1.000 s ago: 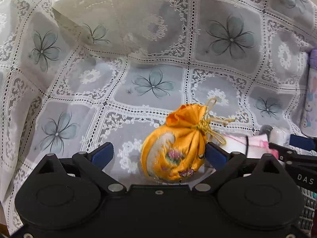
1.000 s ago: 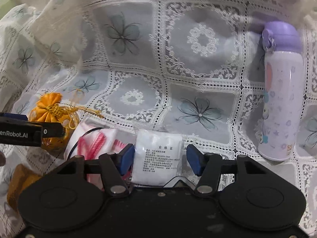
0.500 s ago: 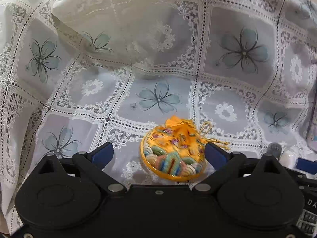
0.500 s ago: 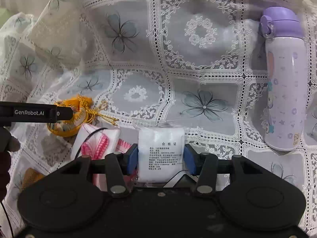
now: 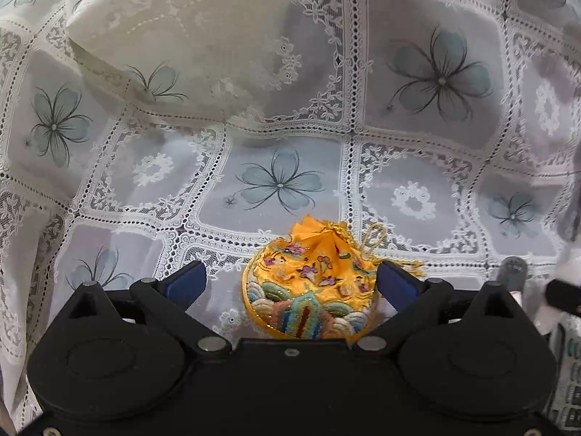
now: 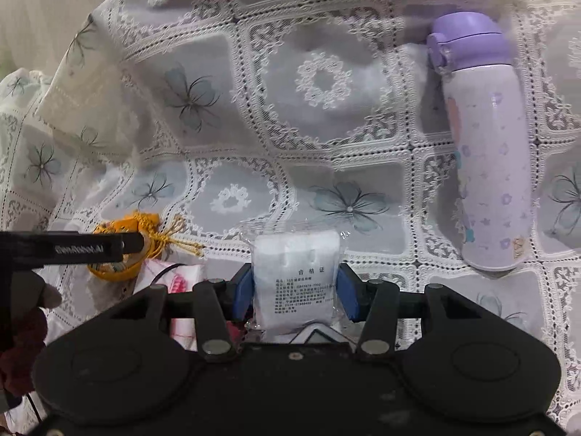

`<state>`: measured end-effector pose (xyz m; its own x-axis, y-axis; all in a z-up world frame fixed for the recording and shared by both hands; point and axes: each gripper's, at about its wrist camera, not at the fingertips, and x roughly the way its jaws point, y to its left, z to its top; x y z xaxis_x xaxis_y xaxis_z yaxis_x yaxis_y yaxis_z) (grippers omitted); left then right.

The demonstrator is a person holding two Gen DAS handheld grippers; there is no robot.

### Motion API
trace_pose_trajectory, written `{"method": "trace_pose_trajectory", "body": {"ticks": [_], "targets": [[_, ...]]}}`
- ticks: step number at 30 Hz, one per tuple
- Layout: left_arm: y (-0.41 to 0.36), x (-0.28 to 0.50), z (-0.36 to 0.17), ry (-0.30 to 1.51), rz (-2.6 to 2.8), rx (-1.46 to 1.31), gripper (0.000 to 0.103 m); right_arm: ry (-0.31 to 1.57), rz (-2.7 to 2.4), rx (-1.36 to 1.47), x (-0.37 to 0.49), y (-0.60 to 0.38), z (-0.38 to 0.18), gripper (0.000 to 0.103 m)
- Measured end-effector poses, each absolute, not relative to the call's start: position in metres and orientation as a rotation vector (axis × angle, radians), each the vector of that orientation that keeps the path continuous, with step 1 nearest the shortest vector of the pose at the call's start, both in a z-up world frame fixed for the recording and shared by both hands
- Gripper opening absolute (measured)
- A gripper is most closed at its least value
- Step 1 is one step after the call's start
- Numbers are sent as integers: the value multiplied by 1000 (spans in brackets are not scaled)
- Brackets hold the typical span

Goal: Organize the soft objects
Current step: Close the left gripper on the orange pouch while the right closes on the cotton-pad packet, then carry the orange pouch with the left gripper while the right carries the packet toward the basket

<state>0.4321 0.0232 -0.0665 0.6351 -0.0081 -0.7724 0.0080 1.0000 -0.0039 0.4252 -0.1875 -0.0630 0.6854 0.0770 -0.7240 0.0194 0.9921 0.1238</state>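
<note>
Clamping the white sealed packet in my right gripper while my left gripper sat spread around the orange pouch.

The packet stood between my right blue pads, both pressing its sides, its long axis running away from me and its printed label facing up, over the lace tablecloth. The embroidered drawstring pouch lay flat on the cloth, gathered neck and gold cord pointing away from me; it lay nearer my left gripper's right finger, though I could not tell whether that pad touched it, and the left pad was well apart. Both grippers were held low, reaching forward over the cloth. A purple-capped bottle lay to the right, cap away, and a pink-and-white cloth item lay just left of the packet.
</note>
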Motion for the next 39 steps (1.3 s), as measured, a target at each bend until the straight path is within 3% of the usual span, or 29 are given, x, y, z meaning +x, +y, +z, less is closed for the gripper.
{"method": "trace_pose_trajectory", "body": {"ticks": [3,5,19,39], "targets": [[23,438,-72,904,-14,0,89,817,29,132,424,-192,-61,48],[23,441,-75,922,-43,-17,63,814,27,130,422,-193,-60,48],[36,421,-50,892,-94,-140,61,802,45,134,405,-187,-48,48],[5,266,6,813,-214,-106,61,810,40,232,269,-177,-18,48]]}}
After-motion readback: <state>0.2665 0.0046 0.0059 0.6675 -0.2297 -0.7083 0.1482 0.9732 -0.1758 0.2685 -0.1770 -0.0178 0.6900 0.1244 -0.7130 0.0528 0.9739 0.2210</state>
